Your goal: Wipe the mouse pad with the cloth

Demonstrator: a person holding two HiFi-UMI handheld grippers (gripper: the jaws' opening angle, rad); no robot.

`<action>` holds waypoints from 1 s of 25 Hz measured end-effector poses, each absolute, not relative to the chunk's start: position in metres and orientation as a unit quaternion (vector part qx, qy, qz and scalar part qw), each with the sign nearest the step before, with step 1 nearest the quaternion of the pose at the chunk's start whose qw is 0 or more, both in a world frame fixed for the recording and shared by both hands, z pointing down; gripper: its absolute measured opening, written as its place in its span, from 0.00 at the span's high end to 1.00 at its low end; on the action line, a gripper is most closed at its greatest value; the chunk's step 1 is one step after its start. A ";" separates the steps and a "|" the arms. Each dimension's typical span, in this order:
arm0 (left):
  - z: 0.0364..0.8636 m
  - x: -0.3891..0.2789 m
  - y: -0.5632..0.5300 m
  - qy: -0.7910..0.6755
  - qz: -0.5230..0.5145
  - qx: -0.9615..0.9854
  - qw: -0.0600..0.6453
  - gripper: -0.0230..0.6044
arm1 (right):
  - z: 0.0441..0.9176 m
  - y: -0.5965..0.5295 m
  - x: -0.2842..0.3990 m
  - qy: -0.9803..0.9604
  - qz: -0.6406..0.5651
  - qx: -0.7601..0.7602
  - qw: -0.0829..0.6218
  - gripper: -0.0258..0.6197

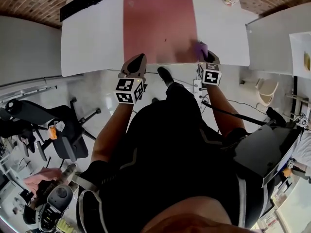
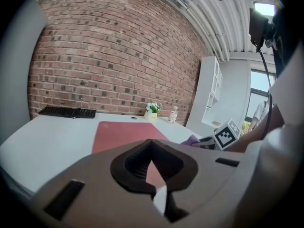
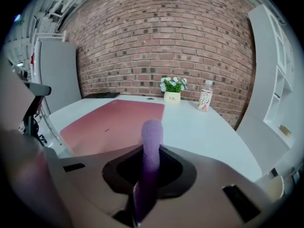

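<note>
A pink mouse pad (image 1: 159,27) lies on the white table (image 1: 92,42), its near edge just ahead of both grippers. My right gripper (image 1: 206,56) hovers at the pad's near right corner, shut on a rolled purple cloth (image 1: 202,47). In the right gripper view the cloth (image 3: 152,132) sticks up between the jaws of that gripper (image 3: 150,151), with the pad (image 3: 114,120) ahead on the left. My left gripper (image 1: 136,63) sits at the pad's near left corner. Its jaws (image 2: 151,144) are shut and hold nothing. A small dark speck (image 1: 165,40) marks the pad.
A black keyboard (image 1: 87,1) lies at the table's far left. A small flower pot (image 3: 173,90) and a bottle (image 3: 205,99) stand at the far edge by the brick wall. An office chair (image 1: 63,130) stands on the floor to my left, a white shelf (image 2: 211,94) to the right.
</note>
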State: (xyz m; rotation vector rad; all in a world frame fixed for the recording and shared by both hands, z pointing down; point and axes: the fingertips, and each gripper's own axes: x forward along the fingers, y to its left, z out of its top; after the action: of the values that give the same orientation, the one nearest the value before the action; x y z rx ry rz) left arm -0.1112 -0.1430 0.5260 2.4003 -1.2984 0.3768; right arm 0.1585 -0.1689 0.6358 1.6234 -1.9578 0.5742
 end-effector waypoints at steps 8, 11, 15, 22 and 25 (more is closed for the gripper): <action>0.530 -0.130 -0.139 -0.489 0.126 0.836 0.213 0.96 | 0.656 -0.163 0.119 -0.740 0.251 0.562 0.272 0.87; 0.530 -0.142 -0.136 -0.501 0.128 0.829 0.211 0.96 | 0.663 -0.162 0.107 -0.738 0.265 0.558 0.271 0.87; 0.531 -0.159 -0.130 -0.524 0.125 0.814 0.216 0.96 | 0.665 -0.166 0.091 -0.743 0.278 0.546 0.271 0.87; 0.525 -0.191 -0.124 -0.560 0.113 0.790 0.221 0.96 | 0.663 -0.173 0.055 -0.760 0.286 0.513 0.280 0.87; 0.524 -0.199 -0.121 -0.572 0.108 0.781 0.225 0.96 | 0.664 -0.174 0.037 -0.771 0.286 0.493 0.285 0.87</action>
State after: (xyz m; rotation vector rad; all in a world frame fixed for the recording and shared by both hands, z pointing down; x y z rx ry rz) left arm -0.1988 -0.1208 0.5241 2.1562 -1.5781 0.2987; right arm 0.0373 -0.1735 0.6641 1.3182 -2.0613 0.7651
